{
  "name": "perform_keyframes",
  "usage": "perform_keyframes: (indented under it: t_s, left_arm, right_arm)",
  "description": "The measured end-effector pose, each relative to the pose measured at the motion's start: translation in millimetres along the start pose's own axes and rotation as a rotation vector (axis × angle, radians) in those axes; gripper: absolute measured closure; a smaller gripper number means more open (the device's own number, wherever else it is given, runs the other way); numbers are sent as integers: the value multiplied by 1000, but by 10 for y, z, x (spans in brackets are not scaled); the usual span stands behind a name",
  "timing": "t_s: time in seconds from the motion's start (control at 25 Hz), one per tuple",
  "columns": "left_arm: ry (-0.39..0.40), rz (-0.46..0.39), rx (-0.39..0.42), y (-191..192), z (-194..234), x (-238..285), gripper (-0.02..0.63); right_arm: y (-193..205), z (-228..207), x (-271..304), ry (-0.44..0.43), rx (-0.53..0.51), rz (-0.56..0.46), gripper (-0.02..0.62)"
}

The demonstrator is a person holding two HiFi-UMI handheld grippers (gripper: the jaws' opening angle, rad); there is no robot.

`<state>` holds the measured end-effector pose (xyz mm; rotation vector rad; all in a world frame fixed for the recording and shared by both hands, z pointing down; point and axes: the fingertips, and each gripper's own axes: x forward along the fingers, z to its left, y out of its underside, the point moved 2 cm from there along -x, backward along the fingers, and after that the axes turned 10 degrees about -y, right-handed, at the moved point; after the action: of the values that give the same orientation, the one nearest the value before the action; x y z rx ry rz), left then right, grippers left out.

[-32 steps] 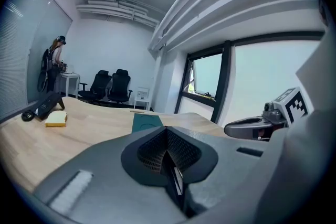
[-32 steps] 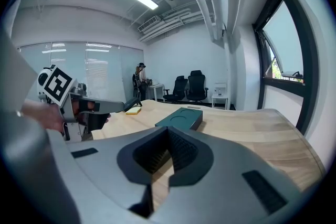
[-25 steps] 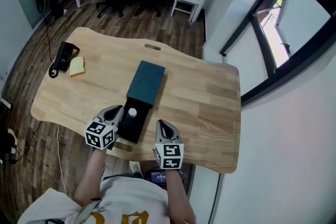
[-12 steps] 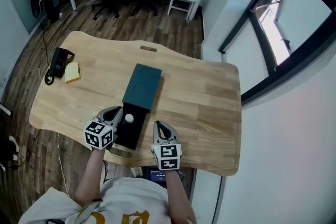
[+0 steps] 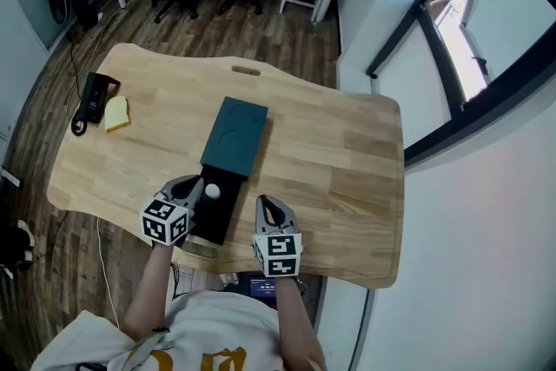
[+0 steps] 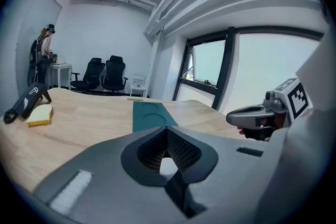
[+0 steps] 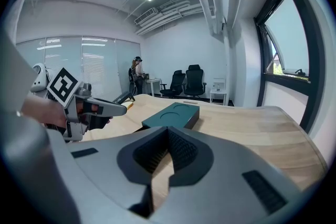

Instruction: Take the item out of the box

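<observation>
While both grippers hang low over the near edge of the wooden table, the white ball sits in the black tray that sticks out of the near end of the dark green box. The box lies lengthwise near the middle of the table, with two round dents in its top.

The left gripper is clenched with nothing held. Its tip is just left of the ball, by the tray's edge, and a patch of white shows through the hollow behind its closed fingertips in its own view. The right gripper is also clenched and empty, to the right of the tray and apart from it, with bare wood showing beneath it.

At the far left of the table lie a yellow sponge and a black gadget, side by side.
</observation>
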<state>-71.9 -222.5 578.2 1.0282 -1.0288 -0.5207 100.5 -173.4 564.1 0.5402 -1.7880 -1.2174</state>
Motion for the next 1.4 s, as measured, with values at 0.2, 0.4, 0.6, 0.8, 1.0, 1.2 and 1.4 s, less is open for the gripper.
perform_keyframes:
  t_s: [0.2, 0.4, 0.6, 0.8, 1.0, 1.2, 1.4]
  left_arm:
    - [9, 57, 5, 189, -6, 53, 604]
    - [22, 121, 11, 395, -41, 158, 503]
    - [34, 184, 54, 587, -83, 271, 394]
    - [43, 247, 113, 747, -130, 366, 348]
    - [28, 294, 240, 816, -173, 430, 348]
    - [41, 325, 248, 887, -204, 499, 348]
    - [38, 349, 273, 934, -219, 521, 350]
  right_arm:
    - [123, 5, 83, -16, 16, 30, 591]
    - [224, -6, 145, -28, 29, 51, 591]
    - [294, -40, 198, -32, 44, 73, 591]
    - [359, -49, 259, -46, 50, 95, 591]
    - [392, -75, 273, -54, 57, 109, 591]
    - [419, -162, 259, -44, 67, 109, 591]
    - [412, -196, 253, -40, 82, 107, 591]
